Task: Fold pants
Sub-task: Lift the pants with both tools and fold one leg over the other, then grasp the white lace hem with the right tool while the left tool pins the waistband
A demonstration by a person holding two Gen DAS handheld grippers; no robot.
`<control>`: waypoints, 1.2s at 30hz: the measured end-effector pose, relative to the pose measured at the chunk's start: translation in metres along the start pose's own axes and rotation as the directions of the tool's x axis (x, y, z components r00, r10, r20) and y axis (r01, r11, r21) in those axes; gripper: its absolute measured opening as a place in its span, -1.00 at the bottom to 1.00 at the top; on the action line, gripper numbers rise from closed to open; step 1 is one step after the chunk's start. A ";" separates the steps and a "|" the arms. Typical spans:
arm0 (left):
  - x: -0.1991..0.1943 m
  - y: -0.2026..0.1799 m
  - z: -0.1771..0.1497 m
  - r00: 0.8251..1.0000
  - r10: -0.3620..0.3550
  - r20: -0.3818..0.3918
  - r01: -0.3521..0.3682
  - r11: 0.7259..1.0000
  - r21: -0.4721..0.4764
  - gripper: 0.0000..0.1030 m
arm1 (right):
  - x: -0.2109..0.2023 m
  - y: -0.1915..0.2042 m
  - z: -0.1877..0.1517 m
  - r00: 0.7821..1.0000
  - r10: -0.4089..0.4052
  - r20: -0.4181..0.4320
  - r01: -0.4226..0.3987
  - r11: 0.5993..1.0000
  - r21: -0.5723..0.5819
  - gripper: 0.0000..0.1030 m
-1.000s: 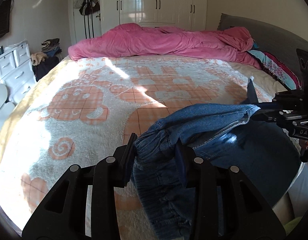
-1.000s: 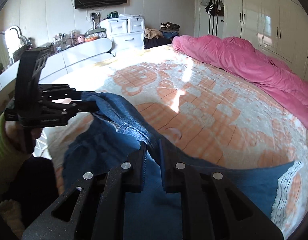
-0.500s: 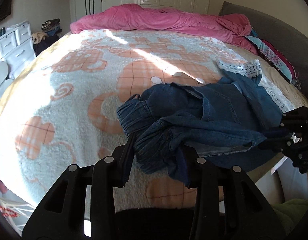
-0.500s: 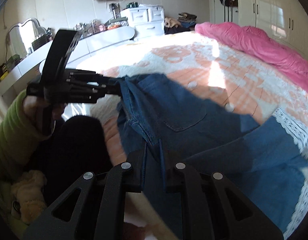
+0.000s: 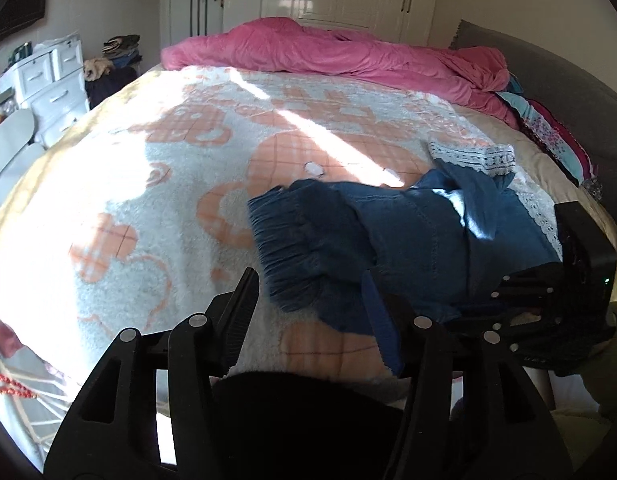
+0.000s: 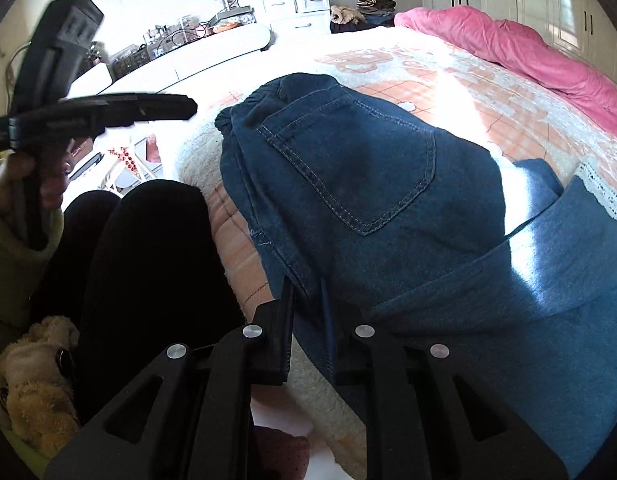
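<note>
Denim pants (image 6: 348,184) heaped on bed (image 5: 156,208), right gripper (image 6: 308,304) pinching hem at 12 o'clock, left gripper (image 5: 308,296) wide, pants just ahead, 1 o'clock.

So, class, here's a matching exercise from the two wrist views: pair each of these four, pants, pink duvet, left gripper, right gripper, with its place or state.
Things:
1. pants
2. pink duvet
3. left gripper
4. right gripper

Places or states:
A. shut on a denim edge
B. heaped along the far side of the bed
C. open, gripping nothing
D. lying on the patterned blanket, near its front edge

Pairs: 1-D, 2-B, 3-C, 4-A
</note>
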State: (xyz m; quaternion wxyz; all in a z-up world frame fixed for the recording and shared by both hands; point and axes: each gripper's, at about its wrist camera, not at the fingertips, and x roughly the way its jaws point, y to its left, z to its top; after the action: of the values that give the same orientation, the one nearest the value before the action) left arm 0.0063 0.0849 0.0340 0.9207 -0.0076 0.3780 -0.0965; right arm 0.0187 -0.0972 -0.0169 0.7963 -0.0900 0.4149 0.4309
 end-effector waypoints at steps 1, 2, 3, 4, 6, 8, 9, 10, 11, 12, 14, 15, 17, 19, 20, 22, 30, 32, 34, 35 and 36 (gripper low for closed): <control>0.008 -0.008 0.006 1.000 -0.019 -0.008 0.019 1.000 0.015 -0.13 | 0.000 -0.001 0.000 1.000 0.002 -0.001 -0.002 1.000 0.004 -0.72; 0.017 -0.014 0.010 0.999 -0.038 -0.023 0.039 0.999 0.022 -0.14 | -0.001 -0.001 0.000 1.000 0.004 -0.001 -0.004 1.000 0.009 -0.72; 0.031 -0.021 0.013 0.997 -0.057 -0.050 0.059 0.998 0.031 -0.18 | -0.002 -0.002 0.000 1.000 0.008 0.000 -0.008 1.000 0.012 -0.72; 0.043 -0.025 0.014 0.997 -0.045 -0.068 0.048 0.998 0.045 -0.25 | -0.007 -0.002 -0.001 1.000 0.013 0.005 -0.013 1.000 0.015 -0.70; 0.068 -0.030 0.007 0.993 0.028 -0.116 -0.017 0.995 0.094 -0.29 | -0.018 -0.004 0.000 1.000 0.020 0.014 -0.020 0.999 0.026 -0.67; 0.079 -0.030 -0.003 0.992 0.039 -0.119 -0.026 0.994 0.103 -0.29 | -0.036 -0.007 0.000 0.998 0.024 0.058 -0.026 0.999 0.038 -0.61; 0.078 -0.031 -0.006 0.993 0.045 -0.105 -0.033 0.993 0.110 -0.29 | -0.046 -0.009 0.002 0.996 0.011 0.089 -0.015 0.999 0.045 -0.57; 0.077 -0.033 -0.007 0.993 0.055 -0.101 -0.043 0.992 0.122 -0.29 | -0.052 -0.011 0.004 0.994 -0.006 0.107 0.001 0.999 0.049 -0.44; 0.076 -0.034 -0.008 0.993 0.060 -0.099 -0.047 0.990 0.130 -0.29 | -0.056 -0.012 0.007 0.992 -0.031 0.122 0.025 0.998 0.050 -0.39; 0.076 -0.034 -0.009 0.994 0.059 -0.097 -0.046 0.990 0.132 -0.29 | -0.058 -0.014 0.012 0.989 -0.056 0.136 0.050 0.998 0.048 -0.38; 0.075 -0.030 -0.010 0.995 0.043 -0.094 -0.032 0.993 0.115 -0.29 | -0.054 -0.017 0.022 0.986 -0.078 0.147 0.073 0.996 0.044 -0.37; 0.074 -0.028 -0.010 0.995 0.035 -0.092 -0.025 0.994 0.107 -0.29 | -0.051 -0.019 0.025 0.986 -0.082 0.145 0.075 0.996 0.052 -0.35; 0.073 -0.026 -0.011 0.996 0.024 -0.090 -0.015 0.995 0.097 -0.29 | -0.039 -0.024 0.030 0.989 -0.092 0.114 0.084 0.994 0.074 -0.32; 0.073 -0.026 -0.011 0.996 0.017 -0.086 -0.009 0.996 0.093 -0.29 | -0.019 -0.033 0.031 0.994 -0.095 0.052 0.090 0.991 0.098 -0.31; 0.072 -0.025 -0.011 0.996 0.014 -0.084 -0.007 0.996 0.090 -0.29 | -0.008 -0.037 0.030 0.994 -0.109 0.001 0.108 0.988 0.108 -0.31; 0.072 -0.025 -0.012 0.996 0.002 -0.084 0.005 0.996 0.086 -0.29 | 0.013 -0.045 0.021 0.989 -0.127 -0.081 0.136 0.982 0.129 -0.30; 0.066 -0.023 -0.010 0.998 -0.026 -0.049 0.029 0.998 0.063 -0.24 | 0.003 -0.049 0.030 0.996 -0.075 -0.040 0.081 0.980 0.180 -0.21; 0.060 -0.024 -0.010 0.999 -0.041 -0.029 0.043 0.998 0.056 -0.15 | -0.010 -0.052 0.032 0.997 -0.072 0.000 0.070 0.977 0.204 -0.11; 0.056 -0.026 -0.009 0.999 -0.038 -0.022 0.039 0.998 0.054 -0.13 | -0.021 -0.054 0.033 0.996 -0.079 0.029 0.071 0.973 0.219 -0.11; 0.053 -0.026 -0.008 0.999 -0.042 -0.018 0.043 0.998 0.052 -0.12 | -0.027 -0.055 0.033 0.995 -0.091 0.043 0.079 0.971 0.224 -0.02; 0.050 -0.026 -0.007 0.999 -0.044 -0.010 0.044 0.998 0.049 -0.09 | -0.031 -0.057 0.033 0.993 -0.104 0.053 0.089 0.970 0.227 0.05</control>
State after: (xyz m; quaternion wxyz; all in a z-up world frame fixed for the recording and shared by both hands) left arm 0.0320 0.0502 -0.0032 0.9165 0.0073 0.3795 -0.1262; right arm 0.0726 -0.1349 0.0148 0.8343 -0.0056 0.4301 0.3447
